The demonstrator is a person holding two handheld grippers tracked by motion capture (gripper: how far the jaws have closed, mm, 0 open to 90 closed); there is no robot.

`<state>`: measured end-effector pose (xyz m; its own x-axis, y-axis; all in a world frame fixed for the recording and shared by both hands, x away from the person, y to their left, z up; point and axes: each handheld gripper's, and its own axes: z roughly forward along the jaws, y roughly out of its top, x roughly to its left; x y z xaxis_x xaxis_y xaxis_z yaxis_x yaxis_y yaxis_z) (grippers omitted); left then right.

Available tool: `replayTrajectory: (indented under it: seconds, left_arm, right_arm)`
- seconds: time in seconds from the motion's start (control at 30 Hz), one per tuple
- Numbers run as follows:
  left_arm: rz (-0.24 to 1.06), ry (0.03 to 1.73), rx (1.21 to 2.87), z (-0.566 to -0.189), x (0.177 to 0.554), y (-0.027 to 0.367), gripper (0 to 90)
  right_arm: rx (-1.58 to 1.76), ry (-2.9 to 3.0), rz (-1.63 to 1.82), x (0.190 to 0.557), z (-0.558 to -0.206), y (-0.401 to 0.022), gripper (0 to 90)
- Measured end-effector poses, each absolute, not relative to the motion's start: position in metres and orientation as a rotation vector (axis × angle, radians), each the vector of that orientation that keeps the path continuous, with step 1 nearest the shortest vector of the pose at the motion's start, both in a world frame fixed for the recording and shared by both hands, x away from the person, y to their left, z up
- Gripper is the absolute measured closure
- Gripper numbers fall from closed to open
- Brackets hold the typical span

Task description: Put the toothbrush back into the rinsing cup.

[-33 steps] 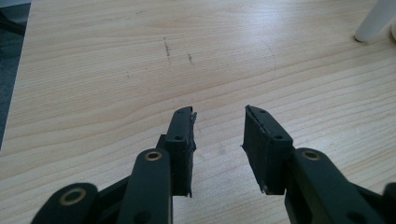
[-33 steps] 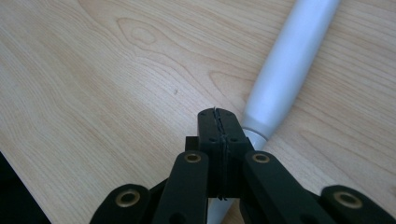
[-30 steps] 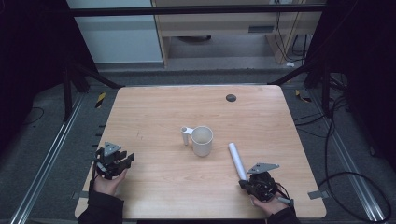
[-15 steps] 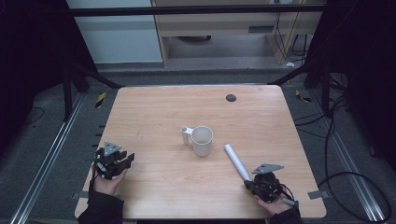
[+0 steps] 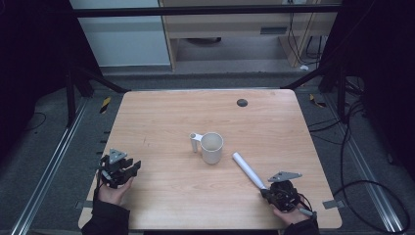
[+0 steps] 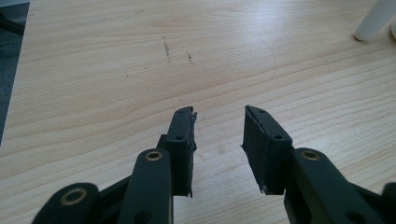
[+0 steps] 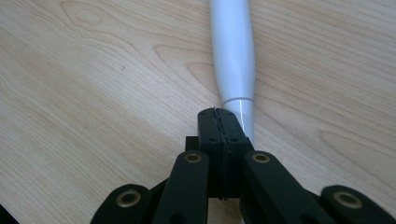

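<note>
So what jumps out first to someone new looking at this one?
A white mug stands near the middle of the wooden table, its handle pointing left. Just right of it a white tube lies slanting toward the near right corner, where the right tool sits jaws shut, the tube's near end passing right beside them. The left tool rests over bare wood at the near left, jaws apart with nothing between them.

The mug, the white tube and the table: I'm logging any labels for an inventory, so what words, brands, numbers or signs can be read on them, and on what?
None can be read.
Mug: plain white, no print.
White tube: plain, no label on the side that shows.
Table: bare wood grain with a few small scratches, no writing.
Yellow-and-black striped tape on the floor: a warning pattern, no words.
</note>
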<state>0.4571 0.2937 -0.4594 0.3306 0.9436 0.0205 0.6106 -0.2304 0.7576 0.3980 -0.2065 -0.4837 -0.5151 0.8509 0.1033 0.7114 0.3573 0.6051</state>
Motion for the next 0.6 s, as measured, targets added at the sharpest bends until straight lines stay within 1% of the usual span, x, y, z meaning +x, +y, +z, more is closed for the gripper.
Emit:
replayTrajectory:
  seconds: [0.6]
  left_arm:
    - [0.647, 1.363, 1.944, -0.46, 0.457, 0.294, 62.7]
  right_arm:
    - [1.473, 2.334, 0.84, 0.4, -0.484, -0.221, 90.0]
